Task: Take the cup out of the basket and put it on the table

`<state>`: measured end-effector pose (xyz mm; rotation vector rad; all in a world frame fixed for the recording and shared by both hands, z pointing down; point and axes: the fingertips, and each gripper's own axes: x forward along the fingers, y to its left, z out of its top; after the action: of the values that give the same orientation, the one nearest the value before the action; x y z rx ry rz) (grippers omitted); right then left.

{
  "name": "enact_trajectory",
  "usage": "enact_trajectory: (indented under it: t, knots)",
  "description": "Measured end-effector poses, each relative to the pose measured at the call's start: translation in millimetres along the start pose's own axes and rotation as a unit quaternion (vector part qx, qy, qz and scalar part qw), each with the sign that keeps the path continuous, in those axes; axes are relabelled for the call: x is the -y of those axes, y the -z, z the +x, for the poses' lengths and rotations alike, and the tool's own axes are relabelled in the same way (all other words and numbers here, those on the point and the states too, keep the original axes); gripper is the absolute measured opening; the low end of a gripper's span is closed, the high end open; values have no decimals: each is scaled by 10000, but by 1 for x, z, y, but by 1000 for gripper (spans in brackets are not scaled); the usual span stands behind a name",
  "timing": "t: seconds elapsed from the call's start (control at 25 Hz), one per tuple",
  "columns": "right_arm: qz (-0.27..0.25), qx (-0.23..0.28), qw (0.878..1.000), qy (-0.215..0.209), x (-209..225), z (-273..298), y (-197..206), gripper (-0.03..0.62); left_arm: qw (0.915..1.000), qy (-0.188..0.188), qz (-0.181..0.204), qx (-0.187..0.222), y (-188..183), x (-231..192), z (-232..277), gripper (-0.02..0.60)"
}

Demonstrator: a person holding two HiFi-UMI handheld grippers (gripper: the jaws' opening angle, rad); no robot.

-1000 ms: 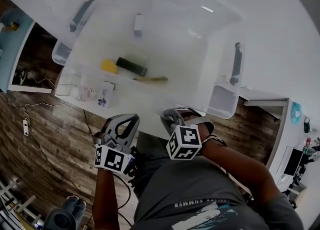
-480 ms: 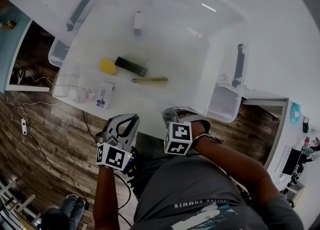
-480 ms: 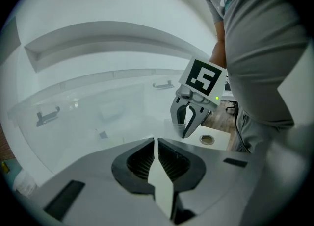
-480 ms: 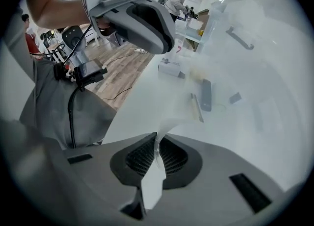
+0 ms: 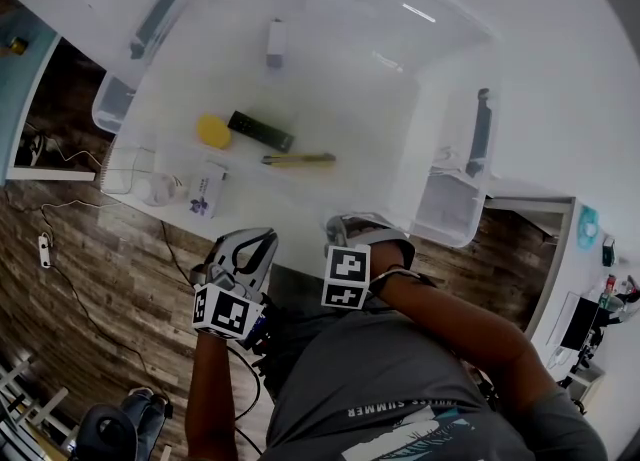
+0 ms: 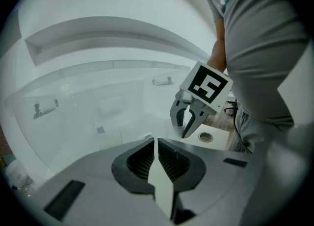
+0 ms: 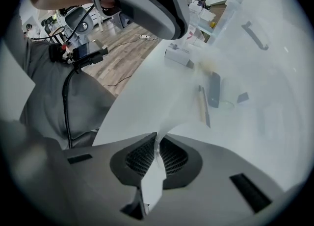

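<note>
Two pairs of jaws, both pressed together, low in the middle of the head view over the near edge of the white bench [image 5: 290, 234]. The left gripper [image 5: 256, 246] has nothing between its jaws; the right gripper [image 5: 352, 231] points down, and I see nothing clearly caught in it. The big clear basket [image 5: 445, 211] fills the upper middle; through it show a yellow lump [image 5: 213, 131], a black remote [image 5: 261, 132] and a yellow-handled tool [image 5: 300, 159]. What looks like the clear cup [image 5: 160, 188] sits at the bench's left edge, just beside a small printed box [image 5: 208, 192]; whether it lies inside the basket I cannot tell
</note>
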<state>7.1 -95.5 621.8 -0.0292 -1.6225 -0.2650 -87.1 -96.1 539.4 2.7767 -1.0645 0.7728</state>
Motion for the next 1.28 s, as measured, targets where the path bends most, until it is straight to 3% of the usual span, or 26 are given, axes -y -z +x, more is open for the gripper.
enact_trajectory:
  t: [0.44, 0.68, 1.28]
  knots:
    - [-84, 56, 9999, -13, -1, 5, -6, 28, 10000, 37, -38, -19, 4, -1, 1, 17]
    - [-44, 312, 9995, -56, -2, -5, -11, 66, 9999, 98, -3, -32, 2, -1, 3, 17]
    - [417, 864, 9954, -28, -8, -21, -9, 74, 9990, 379, 216, -49, -16, 10, 16, 17]
